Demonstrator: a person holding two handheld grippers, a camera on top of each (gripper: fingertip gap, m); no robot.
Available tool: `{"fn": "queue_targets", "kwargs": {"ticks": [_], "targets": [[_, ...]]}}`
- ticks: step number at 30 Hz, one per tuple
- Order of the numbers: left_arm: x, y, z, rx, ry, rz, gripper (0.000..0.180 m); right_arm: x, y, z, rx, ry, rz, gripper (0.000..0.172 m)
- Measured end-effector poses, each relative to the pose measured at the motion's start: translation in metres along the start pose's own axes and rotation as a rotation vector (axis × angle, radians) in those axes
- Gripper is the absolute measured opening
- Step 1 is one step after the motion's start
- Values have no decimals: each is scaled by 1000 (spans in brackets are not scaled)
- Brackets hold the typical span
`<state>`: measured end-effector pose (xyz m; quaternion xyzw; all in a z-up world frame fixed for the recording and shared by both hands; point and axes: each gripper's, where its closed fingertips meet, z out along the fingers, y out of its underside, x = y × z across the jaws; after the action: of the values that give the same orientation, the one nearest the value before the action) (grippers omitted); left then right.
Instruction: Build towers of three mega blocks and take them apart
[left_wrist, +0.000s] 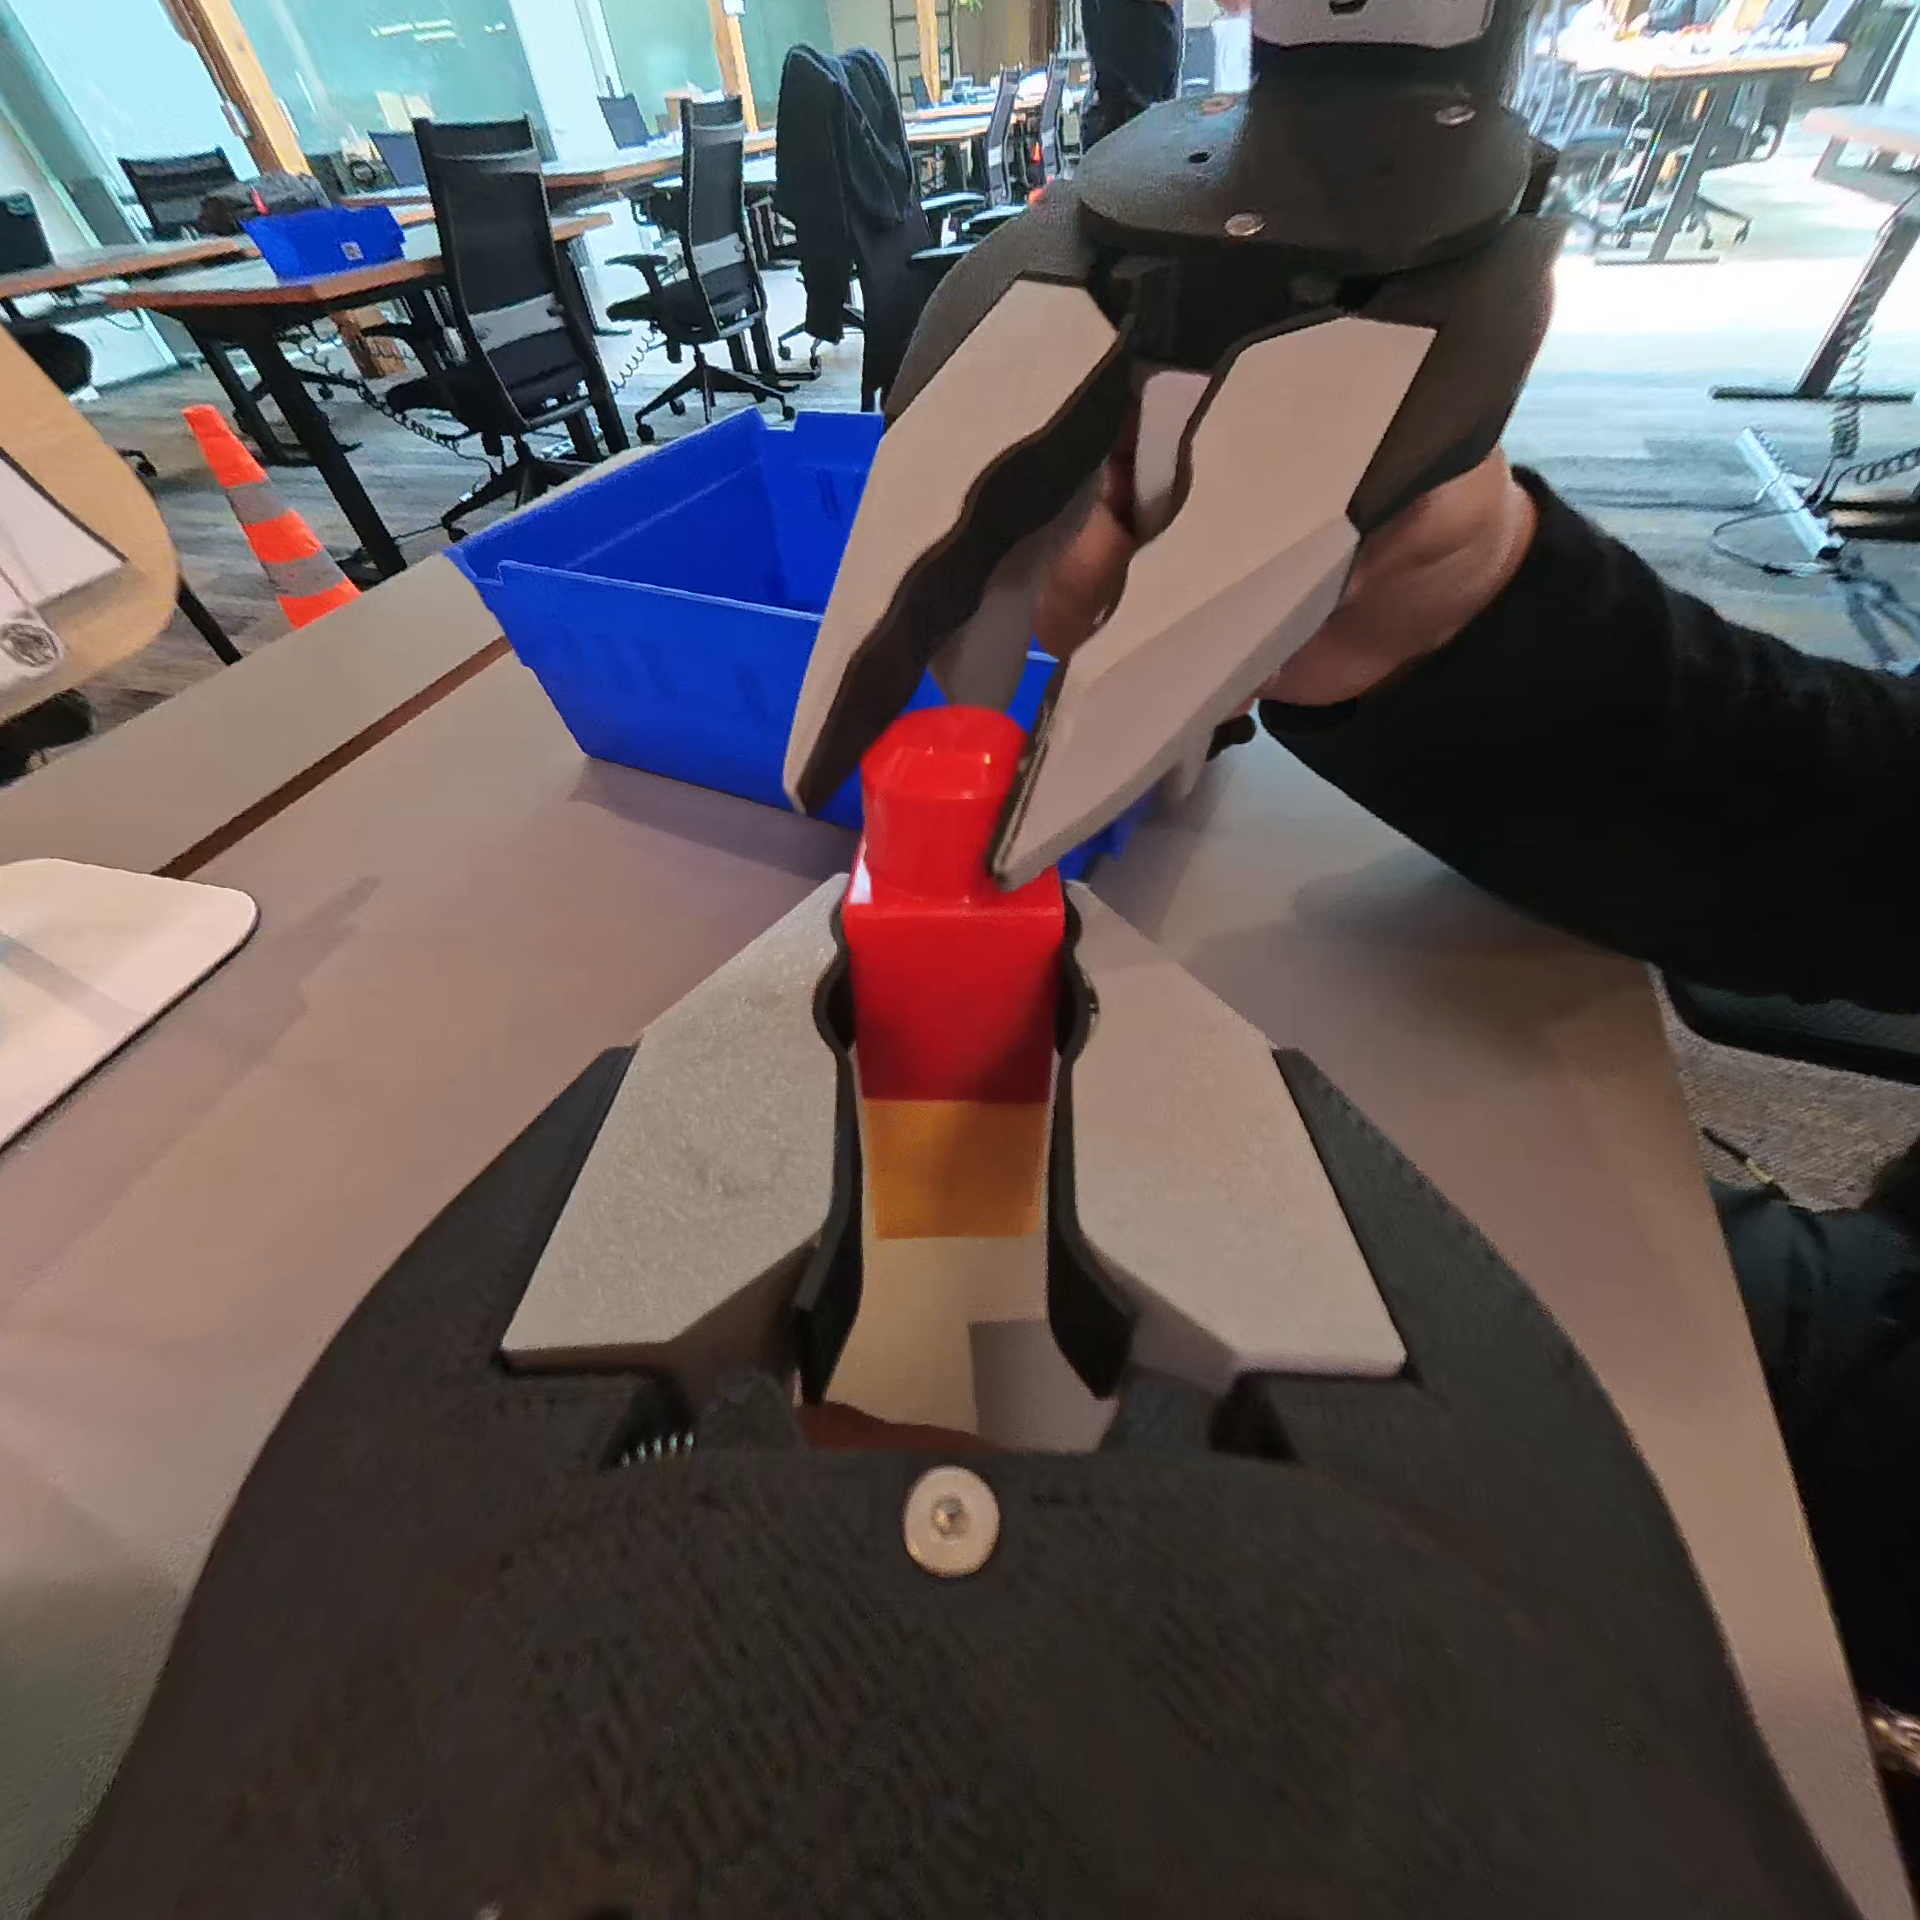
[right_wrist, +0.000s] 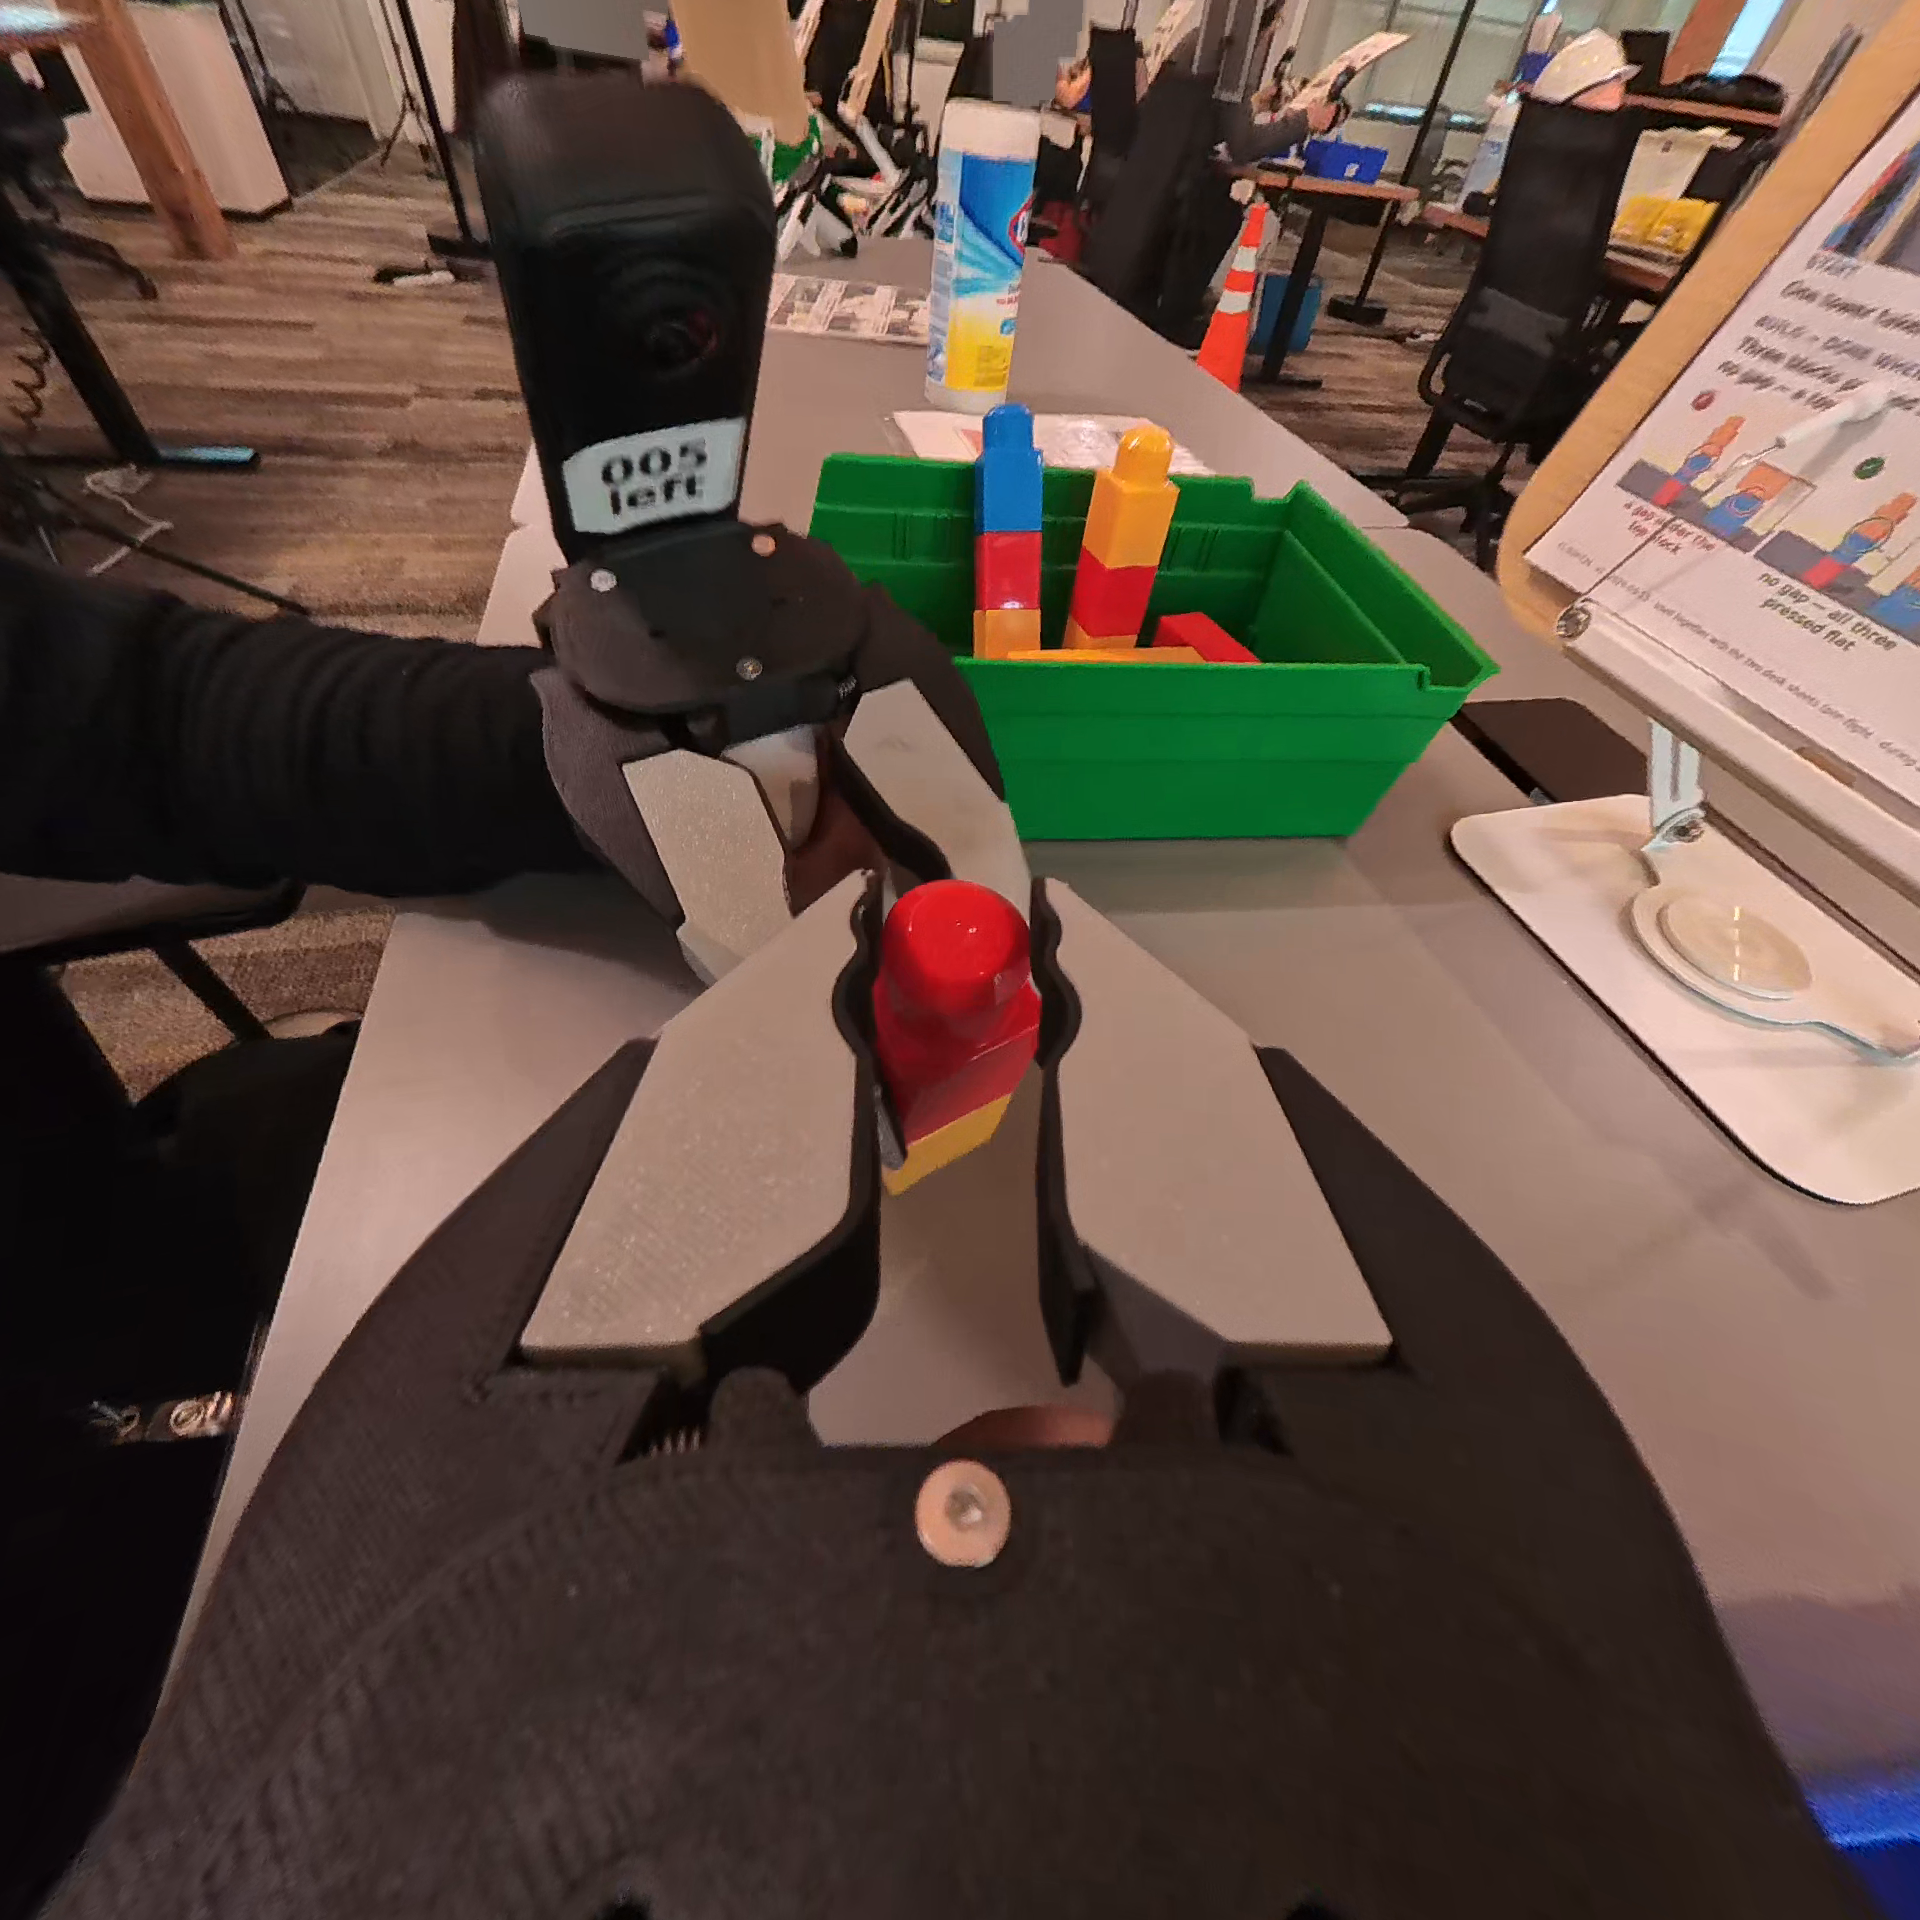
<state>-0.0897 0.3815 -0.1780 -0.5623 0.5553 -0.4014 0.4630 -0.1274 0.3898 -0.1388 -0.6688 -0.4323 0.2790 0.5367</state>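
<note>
A red block (left_wrist: 951, 997) sits stacked on an orange block (left_wrist: 956, 1169) above the grey table (left_wrist: 416, 987). My left gripper (left_wrist: 951, 914) is shut on this two-block stack, its pads pressed on both sides. My right gripper (left_wrist: 920, 831) comes down from above and is shut on the red block's top stud. In the right wrist view my right gripper (right_wrist: 956, 904) flanks the red block (right_wrist: 956, 997), with the orange block (right_wrist: 945, 1143) below it. A finger (right_wrist: 707, 831) of the left gripper shows behind, at the left.
A blue bin (left_wrist: 644, 623) stands just behind the stack. A green bin (right_wrist: 1195, 748) holds built towers (right_wrist: 1008, 540) and loose blocks. A wipes canister (right_wrist: 977, 260) stands farther back. An instruction board on a white base (right_wrist: 1714, 987) is at the right. My hands' fingertips stand some 5 centimeters from each other.
</note>
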Motion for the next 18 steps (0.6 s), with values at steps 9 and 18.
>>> {"fn": "queue_targets", "kwargs": {"ticks": [9, 18], "targets": [[0, 24, 8, -129, -13, 41, 35, 5, -18, -12, 131, -23, 84, 25], [28, 6, -2, -52, 183, -49, 35, -21, -9, -1, 77, -162, 49, 38]]}}
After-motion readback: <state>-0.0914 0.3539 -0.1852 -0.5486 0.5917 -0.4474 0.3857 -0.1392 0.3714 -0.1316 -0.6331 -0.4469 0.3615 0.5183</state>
